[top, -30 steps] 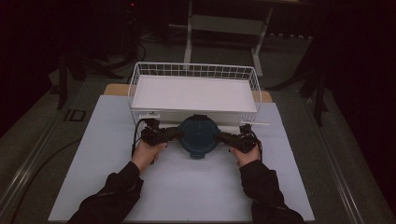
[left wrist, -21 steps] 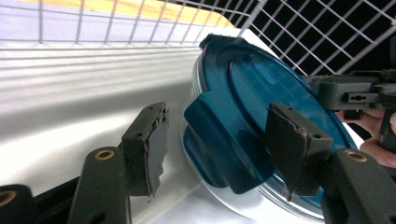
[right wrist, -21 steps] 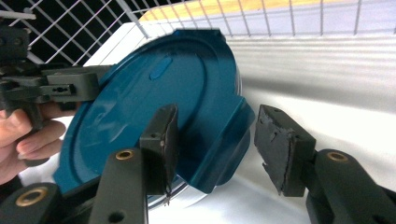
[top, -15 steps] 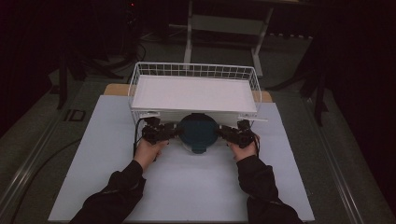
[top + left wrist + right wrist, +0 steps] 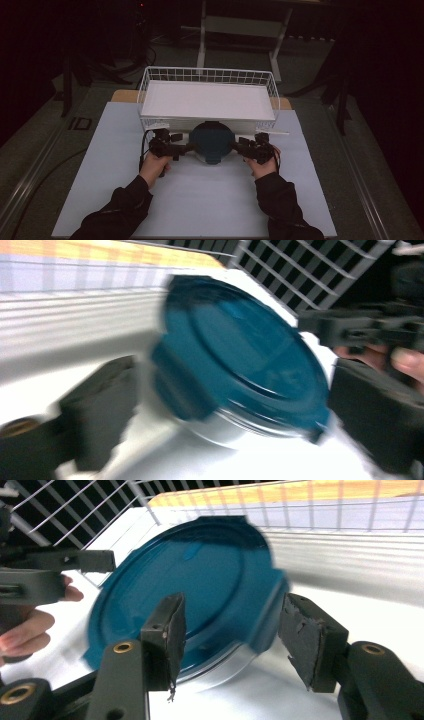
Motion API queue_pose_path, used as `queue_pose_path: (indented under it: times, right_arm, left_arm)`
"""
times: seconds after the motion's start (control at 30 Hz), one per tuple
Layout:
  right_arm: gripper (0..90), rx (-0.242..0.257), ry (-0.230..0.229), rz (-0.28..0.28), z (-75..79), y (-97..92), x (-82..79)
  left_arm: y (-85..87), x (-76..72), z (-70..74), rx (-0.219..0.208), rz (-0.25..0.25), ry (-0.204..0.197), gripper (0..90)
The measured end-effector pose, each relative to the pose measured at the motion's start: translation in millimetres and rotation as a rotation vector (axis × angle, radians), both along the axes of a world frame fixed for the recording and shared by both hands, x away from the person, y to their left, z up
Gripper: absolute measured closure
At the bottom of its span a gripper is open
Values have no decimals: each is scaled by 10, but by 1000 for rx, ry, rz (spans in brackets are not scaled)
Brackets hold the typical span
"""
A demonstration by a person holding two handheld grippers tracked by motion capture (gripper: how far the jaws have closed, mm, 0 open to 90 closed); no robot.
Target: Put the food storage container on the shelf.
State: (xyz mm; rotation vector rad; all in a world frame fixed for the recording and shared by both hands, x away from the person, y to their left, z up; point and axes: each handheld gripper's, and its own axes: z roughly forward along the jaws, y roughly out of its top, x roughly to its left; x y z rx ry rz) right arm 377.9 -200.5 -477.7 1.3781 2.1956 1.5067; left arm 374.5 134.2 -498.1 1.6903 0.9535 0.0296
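I am flanking the lidded container (image 5: 212, 141) at the basket (image 5: 150, 82), one claw per side. Left claw (image 5: 186, 146) is standing wide, having just been opening, pads clear. Right claw (image 5: 236, 143) is half-open, straddling the lid's tab.

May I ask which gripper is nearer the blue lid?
The right gripper, narrowly: its jaws, opening further, straddle the blue lid. The left gripper, jaws just opened wide, sits slightly back.

No text, label or number can be read anywhere, though blur may hide small print.
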Motion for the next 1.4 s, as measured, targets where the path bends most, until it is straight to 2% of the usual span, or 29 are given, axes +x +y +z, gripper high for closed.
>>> queue_pose_path:
  times: [0.13,0.17,0.3,0.37,0.53,0.57,0.6,0.63,0.73,0.87,1.07,1.17,1.23,1.4]
  right_arm:
    - [447,8,1,14,51,15,-84]
    - [450,8,0,17,66,19,-109]
    - [479,2,-18,63,136,47,-274]
    - [523,-2,-20,83,154,64,-340]
    - [583,-15,-27,116,173,126,-496]
    - [583,-15,-27,116,173,126,-496]
    - [626,-10,-21,122,172,138,-523]
    - [704,-14,-16,143,169,162,-564]
    - [788,-33,-28,167,161,203,-618]
    - [898,-31,-16,181,136,247,-664]
    - [899,-45,15,212,35,345,-703]
    - [900,-53,23,222,8,380,-714]
    - [900,-58,37,232,-40,437,-715]
    - [900,-81,45,240,-103,510,-679]
  left_arm:
    - [-7,-105,57,18,-23,-13,5]
    - [-7,-193,116,26,-40,-32,5]
    - [31,-350,227,22,-55,-58,1]
    - [49,-433,271,33,-67,-73,1]
    - [103,-636,347,47,-82,-85,1]
    - [103,-636,347,47,-82,-85,1]
    - [122,-717,366,52,-81,-100,1]
    - [125,-738,371,56,-81,-103,1]
    - [147,-858,392,79,-89,-116,1]
    - [189,-996,388,98,-90,-121,1]
    - [315,-1162,334,111,-45,-138,1]
    - [349,-1205,301,116,-41,-139,1]
    - [392,-1275,221,122,-39,-142,1]
    - [426,-1338,125,147,-34,-154,1]
